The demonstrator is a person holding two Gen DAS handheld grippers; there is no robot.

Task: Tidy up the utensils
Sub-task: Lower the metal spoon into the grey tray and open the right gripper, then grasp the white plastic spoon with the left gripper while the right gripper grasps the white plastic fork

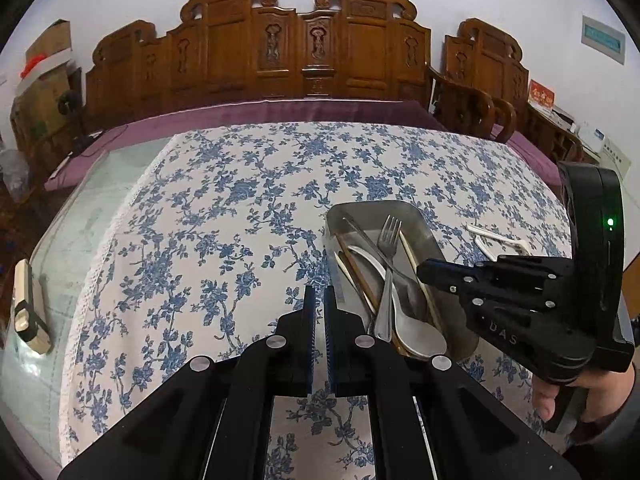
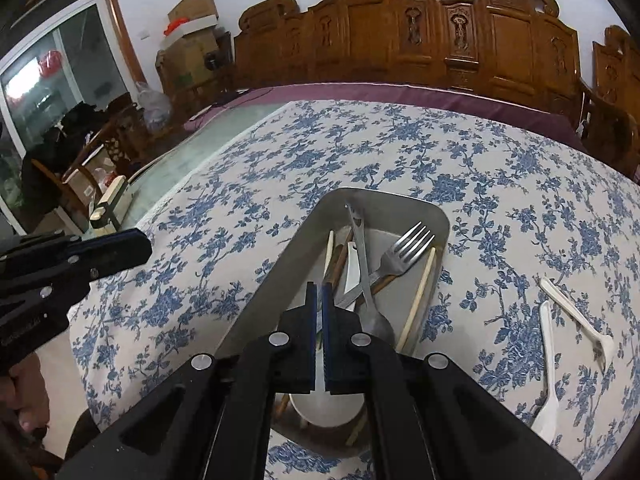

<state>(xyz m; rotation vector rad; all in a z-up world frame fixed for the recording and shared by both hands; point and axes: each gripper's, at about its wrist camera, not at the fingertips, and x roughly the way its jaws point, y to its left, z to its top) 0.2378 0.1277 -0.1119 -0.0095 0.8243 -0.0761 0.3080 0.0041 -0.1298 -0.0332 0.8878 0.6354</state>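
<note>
A metal tray sits on the flowered tablecloth and holds a steel fork, a steel spoon, a white spoon and pale chopsticks. My right gripper hangs shut over the tray's near half, with nothing gripped that I can see. In the left wrist view the tray and fork lie to the right of my left gripper, which is shut and empty above the cloth. The right gripper reaches in over the tray. Two white plastic utensils lie on the cloth right of the tray.
A bare glass strip of the table runs along the left with a cream and black box on it. Behind the table stands a carved wooden bench with a purple cushion. A hand holds the right gripper's grip.
</note>
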